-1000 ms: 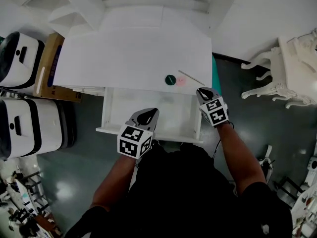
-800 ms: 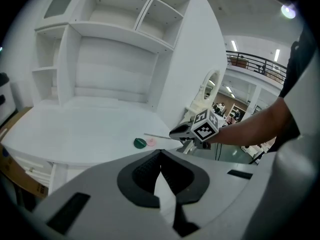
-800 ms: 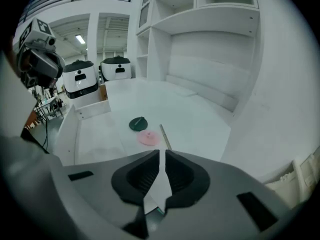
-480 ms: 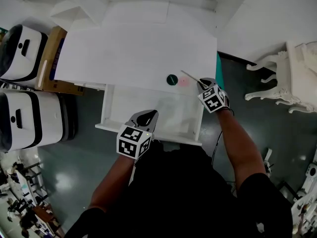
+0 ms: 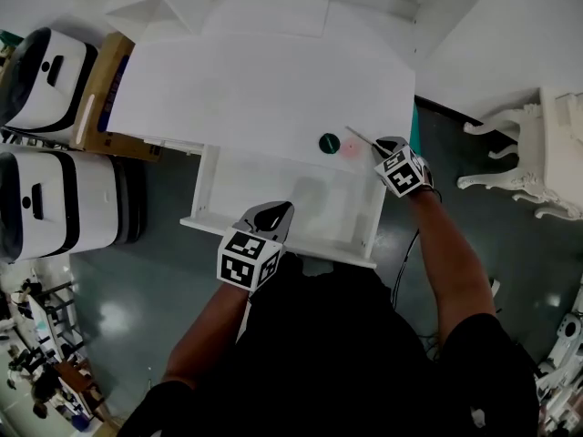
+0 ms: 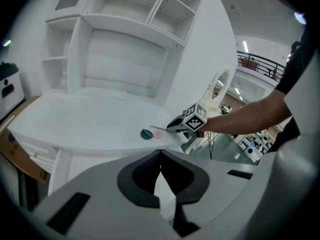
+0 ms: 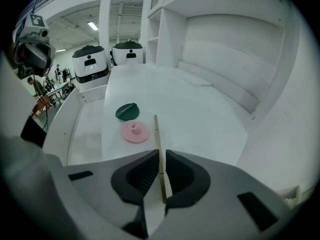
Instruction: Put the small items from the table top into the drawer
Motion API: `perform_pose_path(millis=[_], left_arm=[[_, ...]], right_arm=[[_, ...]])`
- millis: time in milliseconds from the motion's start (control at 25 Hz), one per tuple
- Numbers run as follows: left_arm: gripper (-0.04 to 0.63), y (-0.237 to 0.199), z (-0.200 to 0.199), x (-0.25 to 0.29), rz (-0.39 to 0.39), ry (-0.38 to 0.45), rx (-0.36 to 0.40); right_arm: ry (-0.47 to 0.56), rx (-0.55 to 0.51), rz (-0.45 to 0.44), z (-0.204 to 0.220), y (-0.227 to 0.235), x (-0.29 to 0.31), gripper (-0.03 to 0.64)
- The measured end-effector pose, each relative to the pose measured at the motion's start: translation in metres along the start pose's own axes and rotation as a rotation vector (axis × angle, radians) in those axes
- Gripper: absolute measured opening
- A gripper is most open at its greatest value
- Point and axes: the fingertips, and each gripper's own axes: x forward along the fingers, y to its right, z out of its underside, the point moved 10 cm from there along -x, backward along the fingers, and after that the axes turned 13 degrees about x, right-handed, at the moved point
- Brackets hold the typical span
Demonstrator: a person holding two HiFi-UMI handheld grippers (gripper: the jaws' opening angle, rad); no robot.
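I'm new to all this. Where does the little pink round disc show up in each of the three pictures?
Head view: the pink round disc lies near the front right edge of the white table top, just left of the right gripper.
Left gripper view: small, mid-picture, at the table edge.
Right gripper view: left of centre, beside the thin wooden stick.
Shared landmark: the dark green round disc beside it.

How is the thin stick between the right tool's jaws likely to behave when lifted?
The thin stick looks straight and slender, so probably stiff and light. Gripped near one end by the right tool, it may pivot or slip. Being thin, it might snap if squeezed hard.
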Motion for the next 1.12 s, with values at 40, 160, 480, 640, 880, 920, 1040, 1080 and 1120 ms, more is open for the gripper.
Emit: perform_pose_path(millis=[40, 160, 480, 640, 880, 920, 1040, 1080, 1120], left_arm=[[0.003, -0.001, 0.001, -0.001, -0.003, -0.002, -0.004], [0.003, -0.002, 0.004, -0.004, -0.01, -0.002, -0.017], [0.005, -0.004, 0.009, -0.01, -0.025, -0.001, -0.031], [0.003, -0.002, 0.008, -0.009, -0.021, 0.005, -0.03], [0.003, 0.0, 0.004, -0.01, -0.018, 0.012, -0.021], [0.005, 0.0, 0.005, -0.011, -0.018, 0.012, -0.02], [0.003, -0.001, 0.006, -0.014, -0.018, 0.014, -0.017], [0.003, -0.001, 0.006, -0.015, -0.018, 0.015, -0.016], [0.005, -0.001, 0.007, -0.015, -0.016, 0.017, -0.015]], right_arm=[[-0.003, -0.001, -0.007, 0.0, 0.001, 0.001, 0.031], [-0.03, 0.002, -0.054, 0.001, 0.0, 0.003, 0.057], [-0.024, 0.043, -0.079, 0.003, 0.003, 0.005, 0.089], [-0.028, 0.052, -0.083, 0.004, 0.001, 0.005, 0.083], [-0.03, 0.095, -0.085, 0.004, 0.0, 0.006, 0.044], [-0.03, 0.092, -0.075, 0.004, -0.001, 0.006, 0.044], [-0.035, 0.066, -0.048, 0.004, -0.007, 0.002, 0.043], [-0.038, 0.057, -0.042, 0.004, -0.01, 0.0, 0.043], [-0.039, 0.048, -0.036, 0.005, -0.012, -0.001, 0.043]])
